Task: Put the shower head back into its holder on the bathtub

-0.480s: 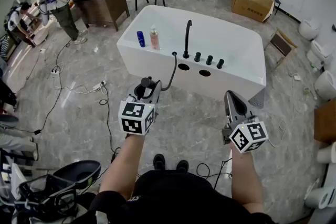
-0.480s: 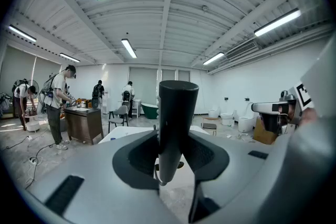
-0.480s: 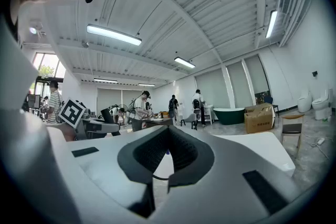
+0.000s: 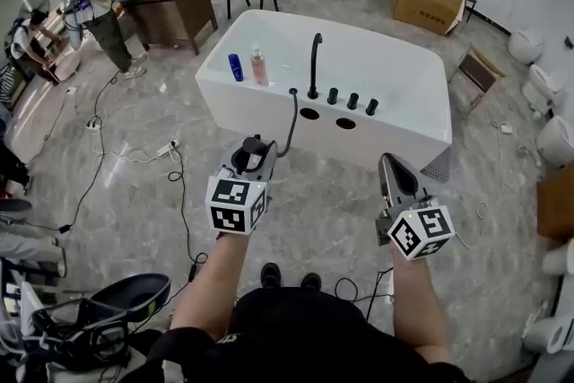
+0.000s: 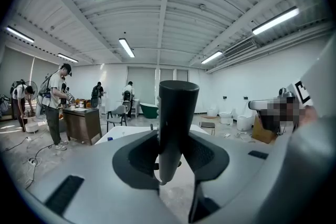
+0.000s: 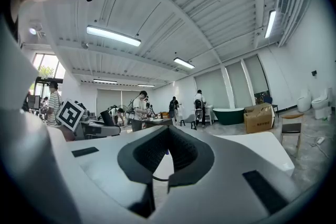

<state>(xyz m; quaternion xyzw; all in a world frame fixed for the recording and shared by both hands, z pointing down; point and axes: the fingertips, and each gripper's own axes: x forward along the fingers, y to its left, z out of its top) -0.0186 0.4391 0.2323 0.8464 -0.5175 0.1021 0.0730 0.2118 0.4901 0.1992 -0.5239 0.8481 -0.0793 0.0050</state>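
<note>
Shower head (image 5: 176,123) clamped in the left gripper (image 4: 254,159); dark handle stands upright between the pads, which press on it from both sides. Grip looks to be low on the handle, probably so the free end can be steered into a socket.

Black hose (image 4: 291,123) runs from the held piece up to a fitting on the near deck of the white bathtub (image 4: 408,128), centre of the head view. It curves loosely and does not look taut, so it leaves some reach for the approach.

Right gripper (image 4: 393,170) has its jaws together with nothing between them. It is held level at lower right, off to the side, likely kept clear as a spare.

Two dark oval openings (image 4: 309,113) lie in the deck just right of the hose fitting, below the black spout (image 4: 314,63) and the row of knobs (image 4: 352,100). One is probably the holder; which one, cannot tell.

Shower head is below and left of those openings in the frame, well apart from the tub, with bare floor between. Task is not done: carry it forward, then seat it.
</note>
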